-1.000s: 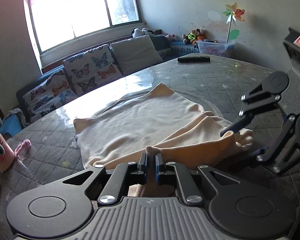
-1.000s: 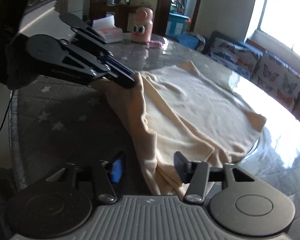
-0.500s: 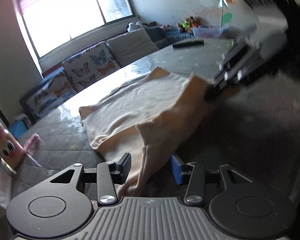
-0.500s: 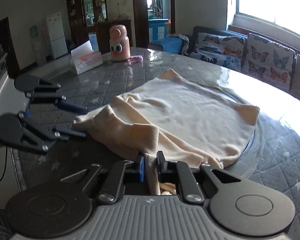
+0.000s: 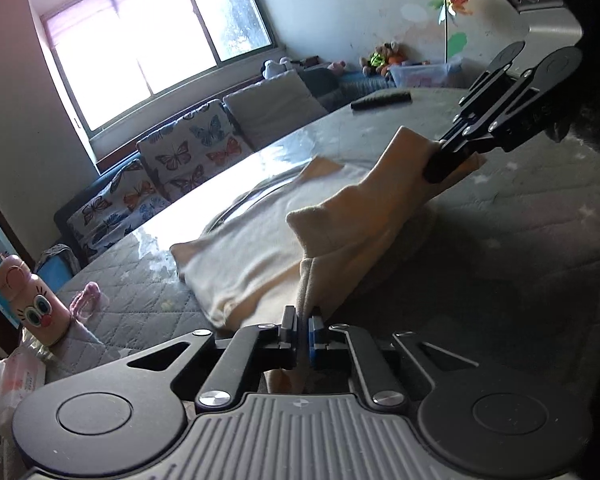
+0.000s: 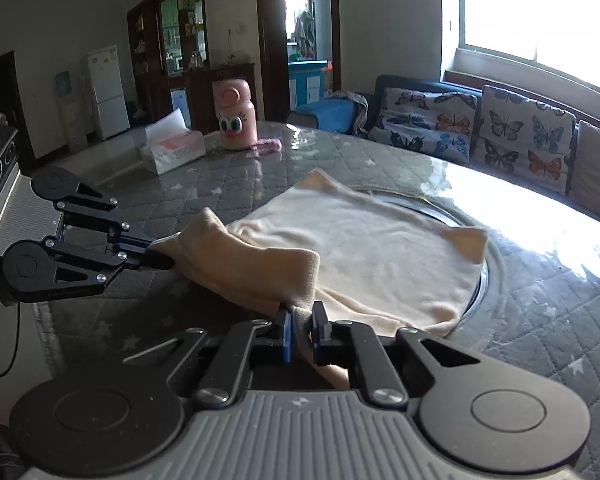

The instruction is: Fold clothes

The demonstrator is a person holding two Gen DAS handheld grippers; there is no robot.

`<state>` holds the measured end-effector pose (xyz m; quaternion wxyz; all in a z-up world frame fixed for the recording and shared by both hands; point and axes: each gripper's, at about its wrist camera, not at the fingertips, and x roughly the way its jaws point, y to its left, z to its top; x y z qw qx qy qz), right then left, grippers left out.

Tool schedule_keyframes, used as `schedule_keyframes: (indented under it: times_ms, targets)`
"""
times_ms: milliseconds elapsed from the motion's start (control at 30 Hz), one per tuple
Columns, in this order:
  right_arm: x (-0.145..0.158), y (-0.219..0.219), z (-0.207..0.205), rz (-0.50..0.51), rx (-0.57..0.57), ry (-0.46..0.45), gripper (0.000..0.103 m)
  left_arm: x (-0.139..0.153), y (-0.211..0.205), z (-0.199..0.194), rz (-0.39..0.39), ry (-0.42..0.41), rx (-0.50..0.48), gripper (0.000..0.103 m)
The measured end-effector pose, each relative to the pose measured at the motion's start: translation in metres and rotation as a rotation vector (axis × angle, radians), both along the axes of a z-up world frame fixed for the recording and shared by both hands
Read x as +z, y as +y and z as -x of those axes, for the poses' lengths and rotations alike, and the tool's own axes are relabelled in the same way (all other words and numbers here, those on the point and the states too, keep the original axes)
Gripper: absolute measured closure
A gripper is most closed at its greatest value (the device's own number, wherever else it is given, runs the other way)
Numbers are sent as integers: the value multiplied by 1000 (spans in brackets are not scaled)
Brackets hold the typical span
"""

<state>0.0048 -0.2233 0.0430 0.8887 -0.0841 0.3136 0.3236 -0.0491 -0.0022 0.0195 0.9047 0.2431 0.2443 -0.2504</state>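
A cream garment [image 6: 364, 256] lies spread on the quilted grey table [image 6: 540, 320], its far part flat over a round inset ring, its near edge lifted off the surface between two claws. The left claw [image 5: 303, 330] is closed on a bunched fold of that edge — the cloth rises out from between the pads, and what lies below them is hidden behind the claw's own body. The right claw [image 6: 300, 326] is likewise clamped on the cloth, with a tail of fabric hanging down behind its linkage where it cannot be followed. In the left wrist view the right claw [image 5: 440, 168] shows from the side at upper right, its tip buried in the raised corner; in the right wrist view the left claw [image 6: 156, 256] reaches in from the left the same way. Between the two grips the cloth sags in a soft ridge. A pink bottle [image 6: 234, 120] with a cartoon face stands beyond the garment, a tissue box [image 6: 172, 148] just beside it. A dark remote [image 5: 380, 100] lies on the table well apart from the cloth; glare from the window washes out part of the glossy surface.
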Motion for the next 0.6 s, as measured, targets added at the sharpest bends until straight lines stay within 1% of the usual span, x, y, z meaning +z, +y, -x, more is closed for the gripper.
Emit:
schedule_keyframes:
  times_ms: [200, 400, 500, 600]
  targets:
    - [21, -13, 42, -20, 48, -19, 95, 24, 7, 44, 60, 16, -1, 98]
    - [41, -15, 83, -21, 101, -31, 95, 44, 11, 88, 87, 13, -9, 98]
    - [51, -12, 96, -14, 127, -49, 95, 50, 15, 92, 101, -2, 3, 98]
    - [55, -8, 92, -10, 128, -68, 95, 51, 16, 78, 109, -10, 25, 98]
